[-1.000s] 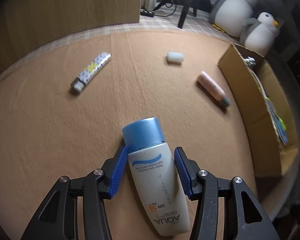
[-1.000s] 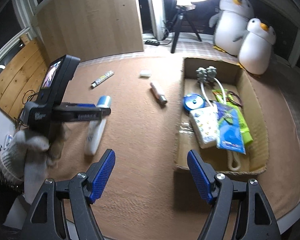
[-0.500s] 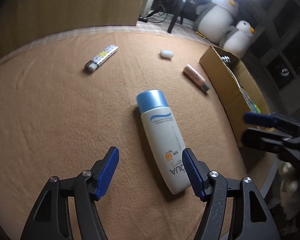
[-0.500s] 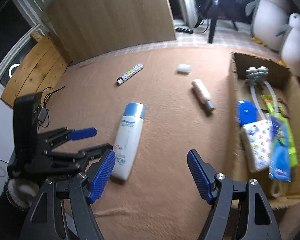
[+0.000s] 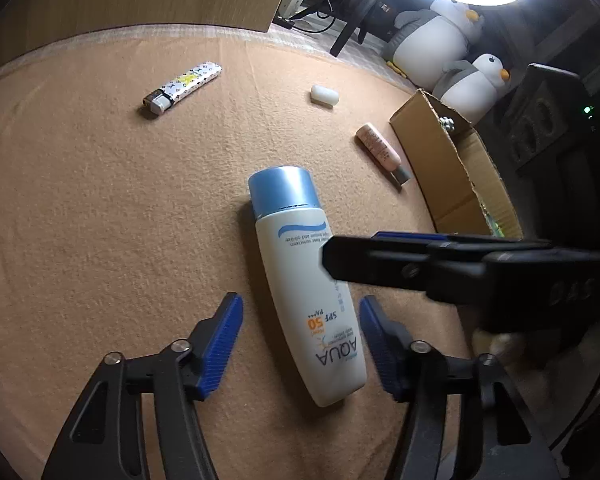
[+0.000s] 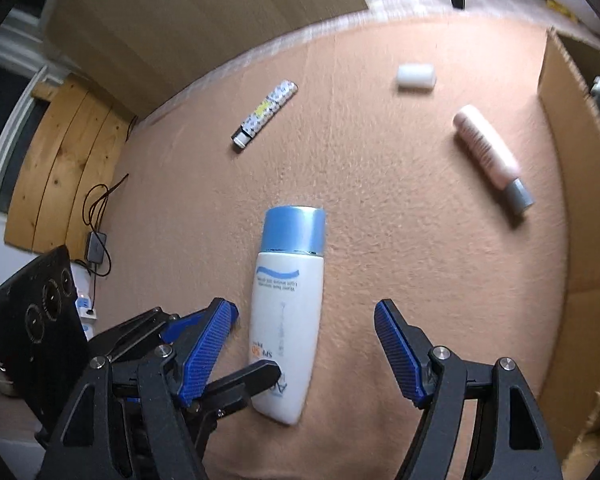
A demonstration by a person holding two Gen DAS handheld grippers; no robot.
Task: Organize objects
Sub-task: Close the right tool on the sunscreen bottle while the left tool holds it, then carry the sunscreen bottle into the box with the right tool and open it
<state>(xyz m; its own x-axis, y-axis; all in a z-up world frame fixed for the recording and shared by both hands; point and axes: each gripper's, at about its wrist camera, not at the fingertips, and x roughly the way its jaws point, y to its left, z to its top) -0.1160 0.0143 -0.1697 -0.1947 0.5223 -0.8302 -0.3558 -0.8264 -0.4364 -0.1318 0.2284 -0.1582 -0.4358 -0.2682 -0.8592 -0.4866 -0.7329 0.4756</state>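
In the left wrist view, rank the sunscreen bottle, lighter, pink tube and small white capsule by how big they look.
1. sunscreen bottle, though it lies nearest the camera.
2. and 3. lighter and pink tube: too alike to rank.
4. white capsule.

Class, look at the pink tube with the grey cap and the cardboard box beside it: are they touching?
Apart. The right wrist view shows a strip of bare tan cloth between the pink tube and the wall of the cardboard box; the left wrist view agrees.

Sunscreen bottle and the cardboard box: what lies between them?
Only the pink tube, lying flat beside the cardboard box; otherwise bare cloth right of the sunscreen bottle. The right wrist view shows it.
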